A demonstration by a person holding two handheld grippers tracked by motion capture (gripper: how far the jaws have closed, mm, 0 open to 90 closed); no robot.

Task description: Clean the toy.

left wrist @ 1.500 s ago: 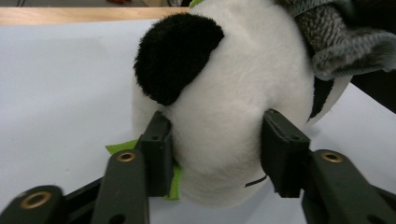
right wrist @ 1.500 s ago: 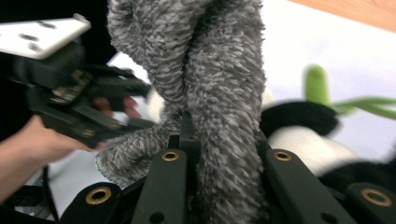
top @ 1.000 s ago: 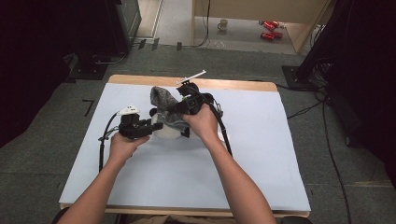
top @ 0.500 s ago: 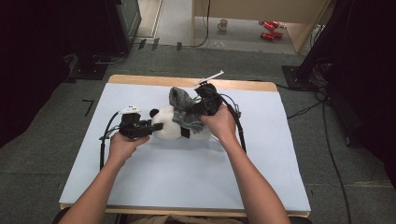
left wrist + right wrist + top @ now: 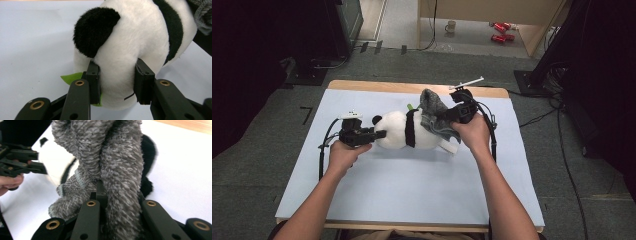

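Grey carpet surrounds a tabletop (image 5: 362, 200) covered with a pale blue sheet, its wooden rim showing along the far edge. A stuffed panda (image 5: 404, 131) lies on its side a little beyond the middle of the tabletop, nearer the far edge than the near one, its head pointing toward the left edge. The left gripper (image 5: 377, 134) has its jaws partly closed on the panda's white head, the pads pressing into the plush just below a black ear (image 5: 95, 30); these jaws have just been closing a little further on it. A green leaf-shaped scrap (image 5: 71, 77) sticks out beside the left pad. The right gripper (image 5: 447, 117) is clamped tight on a fuzzy grey sock (image 5: 432, 112), which bunches up between its jaws. The sock covers the panda's rear end, toward the right part of the far edge, and its cuff (image 5: 72, 183) shows folded in the right gripper view.
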